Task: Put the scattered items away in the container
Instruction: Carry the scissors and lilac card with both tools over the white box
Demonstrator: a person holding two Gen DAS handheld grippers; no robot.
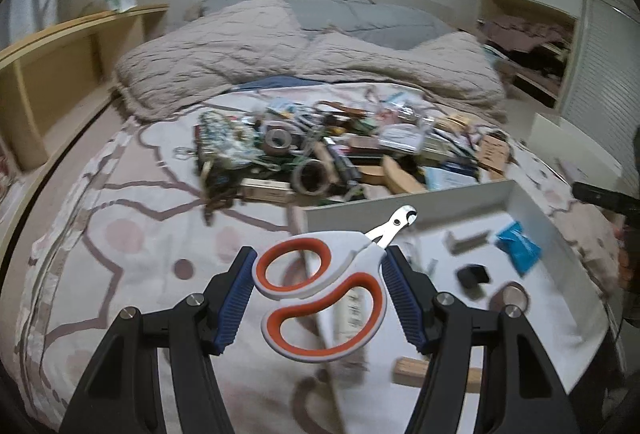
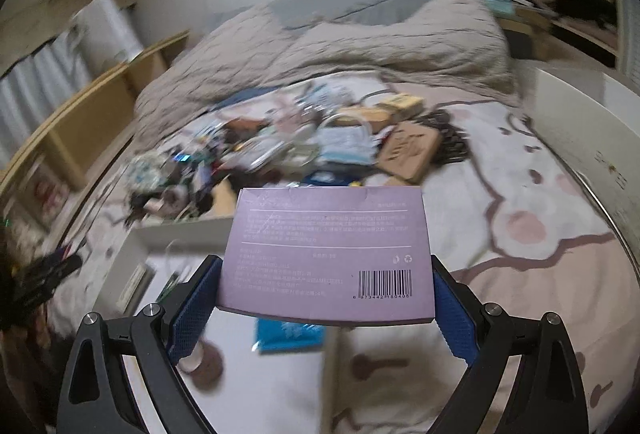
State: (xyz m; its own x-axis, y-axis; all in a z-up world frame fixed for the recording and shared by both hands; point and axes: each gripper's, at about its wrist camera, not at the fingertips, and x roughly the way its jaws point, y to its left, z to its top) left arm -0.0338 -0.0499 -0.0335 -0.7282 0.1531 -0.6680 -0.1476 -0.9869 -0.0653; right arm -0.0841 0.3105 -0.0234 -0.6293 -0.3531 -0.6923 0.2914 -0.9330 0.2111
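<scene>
The left gripper point(image 1: 322, 298) is clamped on white-and-orange nail clippers point(image 1: 320, 294), held over the near-left corner of the white tray point(image 1: 532, 209). The right gripper point(image 2: 326, 294) grips a purple box point(image 2: 328, 254) between its pads, above the tray's right edge; the clutter pile point(image 2: 304, 145) lies ahead.

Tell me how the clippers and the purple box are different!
The clippers are white and orange with two finger loops; the purple box is flat and rectangular with a barcode. The clippers sit in the left tongs, the purple box in the right tongs. Both are held up above the bed.
</scene>
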